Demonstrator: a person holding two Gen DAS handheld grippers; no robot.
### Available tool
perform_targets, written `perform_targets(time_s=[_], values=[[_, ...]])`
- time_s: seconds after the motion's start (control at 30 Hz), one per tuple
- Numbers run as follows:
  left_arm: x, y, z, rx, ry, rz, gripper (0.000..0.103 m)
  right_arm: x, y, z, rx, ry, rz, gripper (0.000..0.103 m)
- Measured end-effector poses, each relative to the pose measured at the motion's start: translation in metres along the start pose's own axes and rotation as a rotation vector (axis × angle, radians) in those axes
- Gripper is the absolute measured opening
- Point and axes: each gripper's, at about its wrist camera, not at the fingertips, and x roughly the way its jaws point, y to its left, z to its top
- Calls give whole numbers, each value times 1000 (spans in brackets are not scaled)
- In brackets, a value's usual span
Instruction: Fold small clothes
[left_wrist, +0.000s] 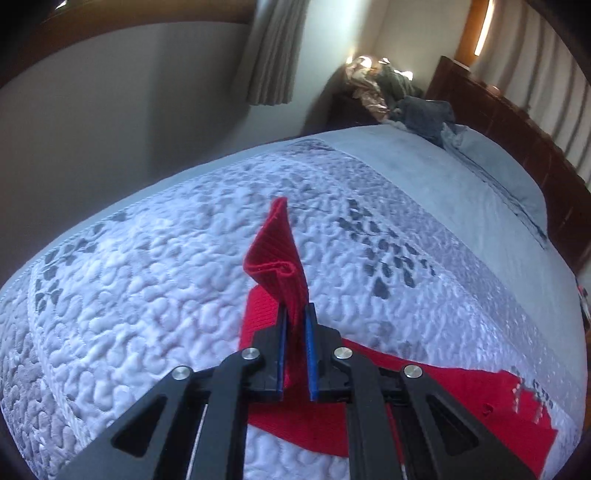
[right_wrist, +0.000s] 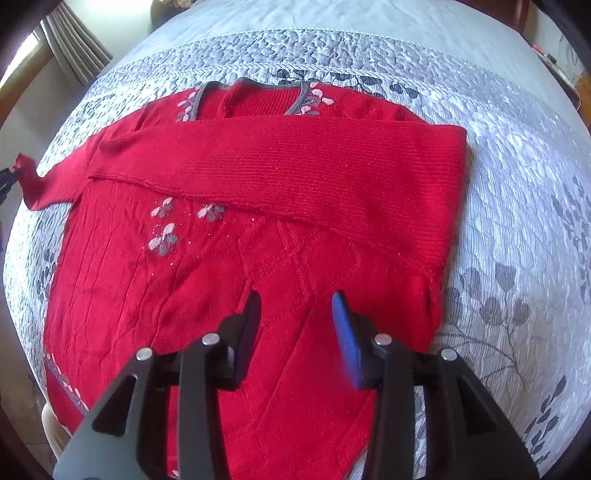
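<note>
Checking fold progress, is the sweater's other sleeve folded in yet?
Not yet. One sleeve lies across the red sweater; the other sleeve is pinched in the left claw, raised off the bed.

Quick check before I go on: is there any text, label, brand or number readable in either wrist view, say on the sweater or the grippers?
None. The red sweater shows only floral motifs, no tag or print.
The quilt carries just a leaf pattern.
The left gripper and right gripper bear no markings.
</note>
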Motion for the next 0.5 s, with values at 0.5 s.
perform_targets(time_s=[0.5], values=[[-20, -237, -109, 324, 136, -385, 4, -11, -28, -15, 46, -27, 20, 40]])
